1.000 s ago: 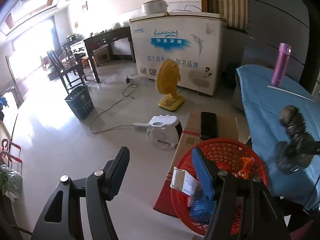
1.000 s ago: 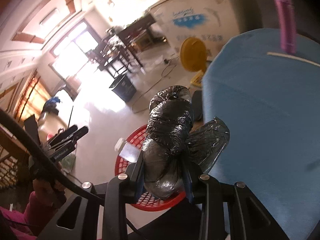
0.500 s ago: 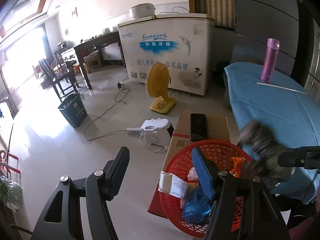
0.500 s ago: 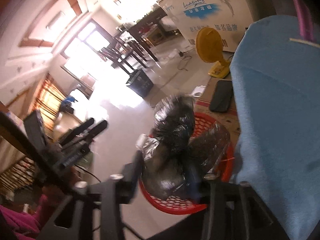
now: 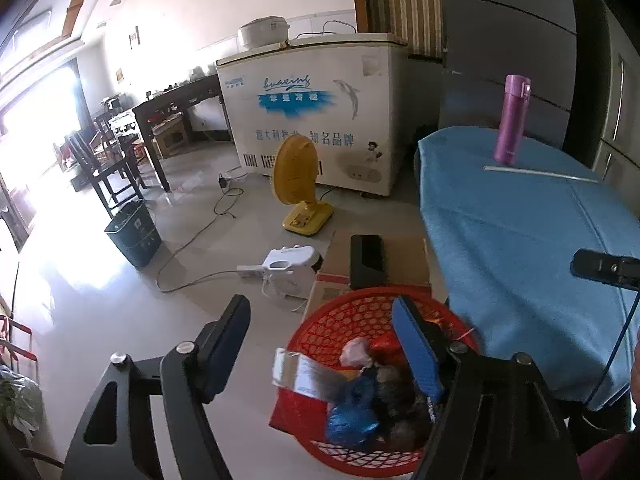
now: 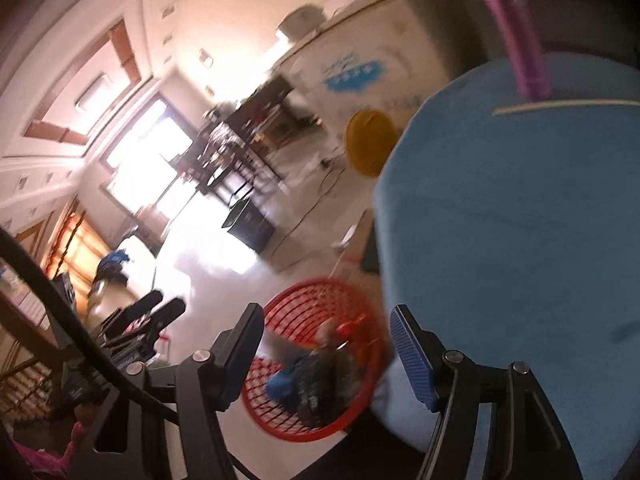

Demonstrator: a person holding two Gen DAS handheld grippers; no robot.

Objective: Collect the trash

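Observation:
A red mesh basket (image 5: 348, 316) stands on the floor beside the blue-clothed table (image 5: 520, 232); it also shows in the right wrist view (image 6: 304, 300). In it lie a crumpled black plastic bag (image 6: 316, 384), a blue bag (image 5: 352, 412), a white paper box (image 5: 304, 372) and orange scraps. My left gripper (image 5: 324, 336) is open and empty above the basket's near rim. My right gripper (image 6: 326, 344) is open and empty above the basket, at the table's edge; its finger shows in the left wrist view (image 5: 604, 268).
A purple flask (image 5: 512, 120) and a white straw (image 5: 540, 172) are on the table. A cardboard box (image 5: 400, 256) with a black phone (image 5: 366, 260), a white heater (image 5: 292, 268), a yellow fan (image 5: 298, 188), cables, a dark bin (image 5: 134, 232) and a chest freezer (image 5: 316, 116) surround the basket.
My right gripper carried the black bag from over the table to above the basket, opened and let it go. The bag now lies in the basket. The left gripper stayed open.

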